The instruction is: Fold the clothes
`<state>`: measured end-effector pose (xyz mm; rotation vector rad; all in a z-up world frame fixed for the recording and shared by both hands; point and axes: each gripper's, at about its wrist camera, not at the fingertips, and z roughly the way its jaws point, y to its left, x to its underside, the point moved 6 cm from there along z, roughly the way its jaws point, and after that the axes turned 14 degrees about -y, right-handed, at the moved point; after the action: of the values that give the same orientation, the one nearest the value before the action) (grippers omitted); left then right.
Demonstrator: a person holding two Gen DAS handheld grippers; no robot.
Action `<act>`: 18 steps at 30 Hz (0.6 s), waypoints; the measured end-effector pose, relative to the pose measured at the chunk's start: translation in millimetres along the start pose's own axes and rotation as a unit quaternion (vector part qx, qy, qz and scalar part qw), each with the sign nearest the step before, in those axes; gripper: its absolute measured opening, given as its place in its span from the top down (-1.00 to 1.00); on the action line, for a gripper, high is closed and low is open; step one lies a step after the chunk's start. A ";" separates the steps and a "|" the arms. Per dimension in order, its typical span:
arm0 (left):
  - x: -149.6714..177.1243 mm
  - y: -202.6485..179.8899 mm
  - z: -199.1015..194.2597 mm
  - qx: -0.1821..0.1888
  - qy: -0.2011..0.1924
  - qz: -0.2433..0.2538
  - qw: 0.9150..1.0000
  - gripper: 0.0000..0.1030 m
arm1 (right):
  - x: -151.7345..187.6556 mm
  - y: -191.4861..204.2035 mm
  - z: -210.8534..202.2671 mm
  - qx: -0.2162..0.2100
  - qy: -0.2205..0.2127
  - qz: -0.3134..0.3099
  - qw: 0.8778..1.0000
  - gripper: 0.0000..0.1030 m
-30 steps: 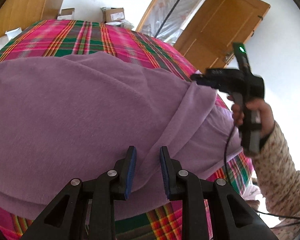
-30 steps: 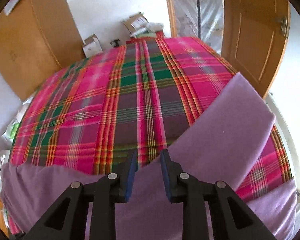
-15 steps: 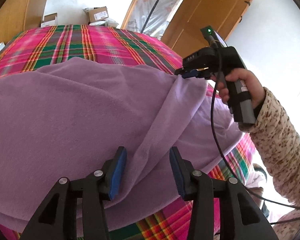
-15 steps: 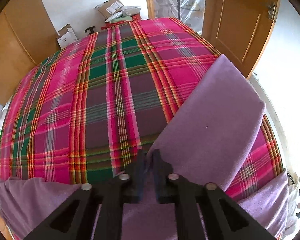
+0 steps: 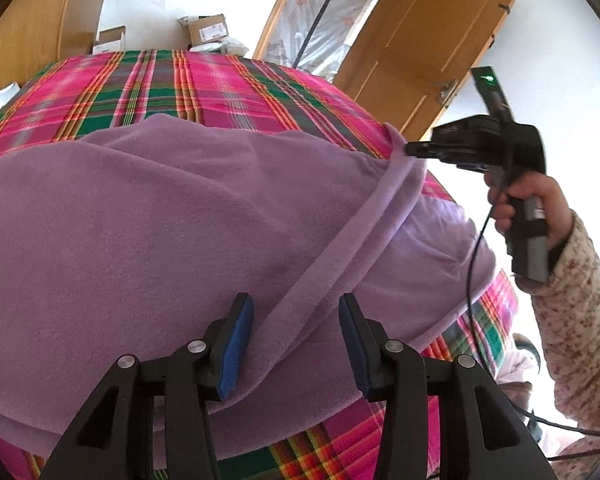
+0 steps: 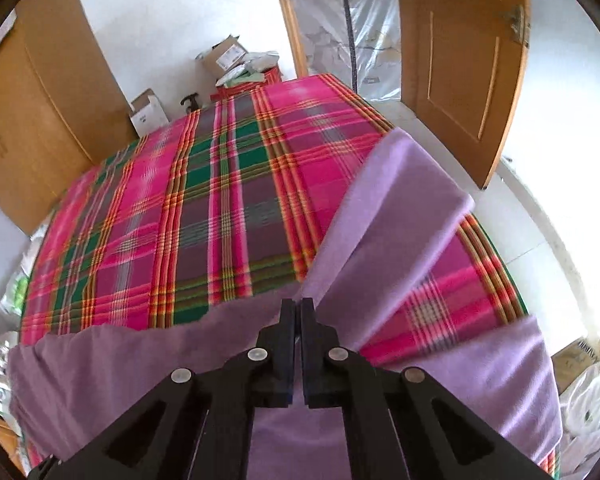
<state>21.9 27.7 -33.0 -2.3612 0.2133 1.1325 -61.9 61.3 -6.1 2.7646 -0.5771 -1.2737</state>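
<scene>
A purple fleece garment [image 5: 148, 224] lies spread on a pink and green plaid bed cover [image 5: 204, 88]. My left gripper [image 5: 296, 312] is open over the garment's near part. A raised ridge of the cloth [image 5: 364, 236] runs between its blue pads [image 5: 236, 332] without being pressed. That ridge leads up to my right gripper [image 5: 414, 149], which a hand in a flowered sleeve [image 5: 580, 300] holds. In the right wrist view, the right gripper [image 6: 297, 308] is shut on the garment's edge. A purple flap [image 6: 392, 216] stretches away from it to the right.
Cardboard boxes [image 6: 224, 54] and clutter sit on the floor past the bed's far end. A wooden door [image 6: 460, 60] stands open to the right, beside a plastic-covered doorway. A wooden wardrobe [image 6: 32, 112] is at the left, and bags [image 6: 584, 392] lie on the floor at the right.
The left jaws have spread wider around the cloth ridge. The right jaws have closed on the garment's edge and drawn it up and sideways, pulling the ridge taut.
</scene>
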 end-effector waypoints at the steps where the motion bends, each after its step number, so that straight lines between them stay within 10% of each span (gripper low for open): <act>1: 0.3 -0.6 -0.1 -0.002 0.000 0.001 1.000 0.11 | 2.2 -4.8 -4.5 -0.003 -0.002 0.008 1.000 0.95; 18: 0.1 -3.2 1.4 -0.022 -0.010 0.010 1.000 0.11 | 28.3 -35.4 -22.1 -0.042 -0.036 0.048 0.997 0.95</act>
<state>22.1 31.1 -32.5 -2.3889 0.2064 1.1810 -17.6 81.7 -18.9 2.5992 -0.6386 -1.3495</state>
